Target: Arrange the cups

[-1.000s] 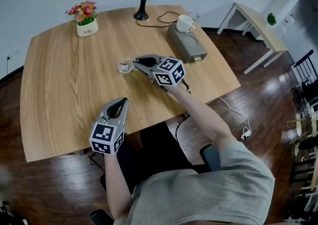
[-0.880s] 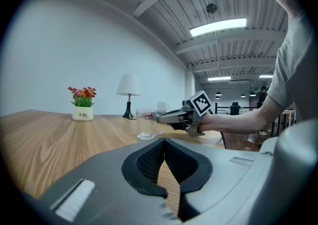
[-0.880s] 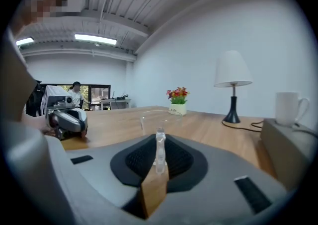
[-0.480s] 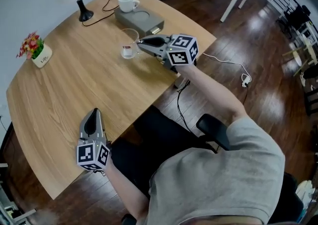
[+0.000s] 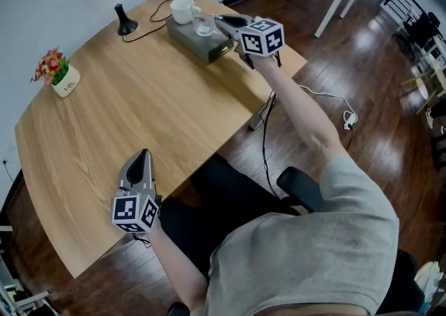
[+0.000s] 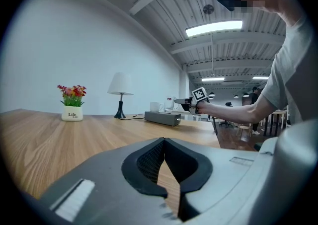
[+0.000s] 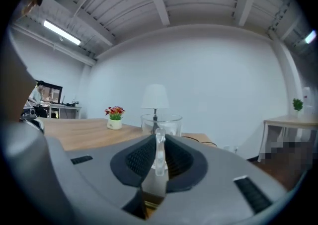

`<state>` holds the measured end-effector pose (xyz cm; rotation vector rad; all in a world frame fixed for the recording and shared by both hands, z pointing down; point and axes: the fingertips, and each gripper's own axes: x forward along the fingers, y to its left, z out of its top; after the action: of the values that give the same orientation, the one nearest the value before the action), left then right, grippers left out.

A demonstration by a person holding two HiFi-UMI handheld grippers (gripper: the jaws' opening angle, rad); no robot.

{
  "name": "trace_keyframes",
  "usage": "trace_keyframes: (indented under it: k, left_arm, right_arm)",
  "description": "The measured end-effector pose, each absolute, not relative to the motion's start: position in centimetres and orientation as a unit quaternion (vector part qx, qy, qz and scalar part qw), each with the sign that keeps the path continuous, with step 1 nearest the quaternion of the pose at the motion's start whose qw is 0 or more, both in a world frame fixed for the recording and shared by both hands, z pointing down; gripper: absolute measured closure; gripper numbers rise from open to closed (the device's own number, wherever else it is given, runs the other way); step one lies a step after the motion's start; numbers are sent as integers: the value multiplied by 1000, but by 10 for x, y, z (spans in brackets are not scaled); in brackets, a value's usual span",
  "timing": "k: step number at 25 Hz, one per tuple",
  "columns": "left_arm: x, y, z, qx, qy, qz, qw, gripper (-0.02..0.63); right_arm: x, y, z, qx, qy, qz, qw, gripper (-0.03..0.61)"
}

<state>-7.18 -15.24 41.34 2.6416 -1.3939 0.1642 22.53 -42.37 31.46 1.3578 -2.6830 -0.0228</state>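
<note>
Closest of all was the person's grey shirt (image 5: 300,252). The left gripper (image 5: 142,157) sat just in front, over the near edge of the wooden table (image 5: 139,98). Its two jaws were pressed together at the tips, and nothing was between them (only the wood showed through the little gap lower down). It pointed out across the table.

Past a wide bare stretch of wood, the right arm (image 5: 300,112) reached far out to the other end of the table. The right gripper (image 5: 219,19) was closed tight on the handle of a clear glass cup (image 5: 203,25). The cup stood upright, out in front of the jaws. It was over a flat grey box (image 5: 202,44) near the far edge. I could not tell if the cup touched the box.

A white mug (image 5: 182,10) stood on the same box, just beside the glass cup. A black cord (image 5: 157,11) ran from there to a lamp (image 5: 125,23) with a white shade. Well off to the left side was a small white pot of red and yellow flowers (image 5: 58,74).
</note>
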Motion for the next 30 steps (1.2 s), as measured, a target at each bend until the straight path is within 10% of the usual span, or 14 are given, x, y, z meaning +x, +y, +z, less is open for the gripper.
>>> trace_keyframes:
  k: [23, 30]
  left_arm:
    - [-53, -167, 407, 885, -456, 57, 71, 604]
    - [-45, -177, 412, 887, -452, 59, 75, 604]
  right_arm:
    - [257, -420, 317, 507, -859, -7, 62, 488]
    - [38, -238, 340, 213, -976, -18, 31, 532]
